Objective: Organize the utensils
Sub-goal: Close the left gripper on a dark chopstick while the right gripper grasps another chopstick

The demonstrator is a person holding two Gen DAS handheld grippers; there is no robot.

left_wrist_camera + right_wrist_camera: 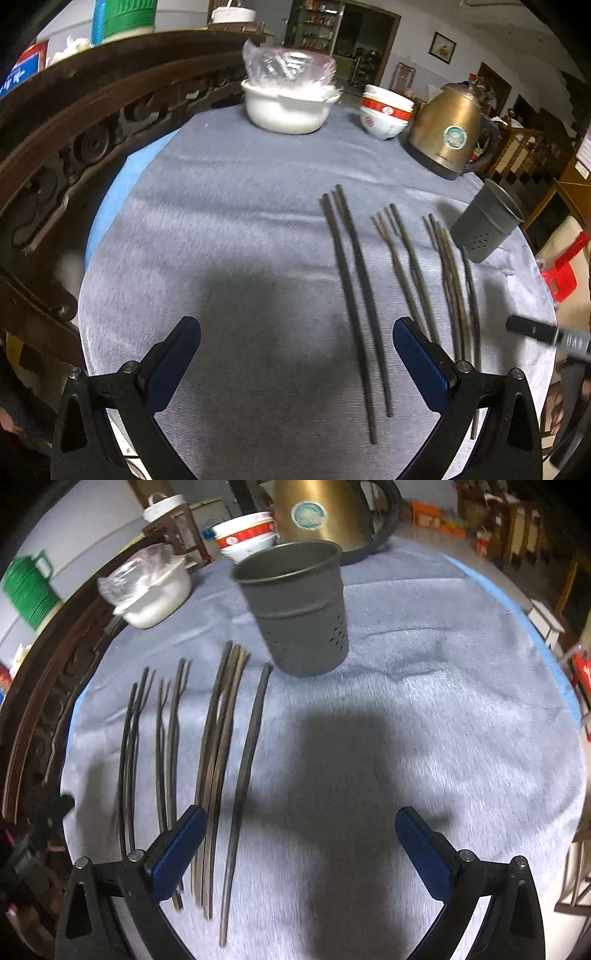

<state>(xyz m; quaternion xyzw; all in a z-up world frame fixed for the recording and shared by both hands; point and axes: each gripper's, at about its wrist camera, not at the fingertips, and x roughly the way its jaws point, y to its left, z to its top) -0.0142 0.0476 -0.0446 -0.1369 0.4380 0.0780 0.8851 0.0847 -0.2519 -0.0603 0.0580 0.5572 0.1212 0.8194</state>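
Grey tablecloth (443, 701) under chopsticks (214, 757) lengthwise toward holder (299, 613), left claw (295, 369) and right claw (301, 853) spread.

Round table (229, 206) w/ grey-blue fuzzy cloth over it, blue edge showing at the rim. Chopsticks (354, 295) lie in loose pairs/bundles side by side near the right half, roughly parallel (some blurred, count unclear). Dark grey perforated holder (299, 609) stands just beyond their far tips. At the far edge: white pot (288, 107) w/ plastic bag on top, stacked red-white bowls (386, 112), brass kettle (447, 133) on its base.
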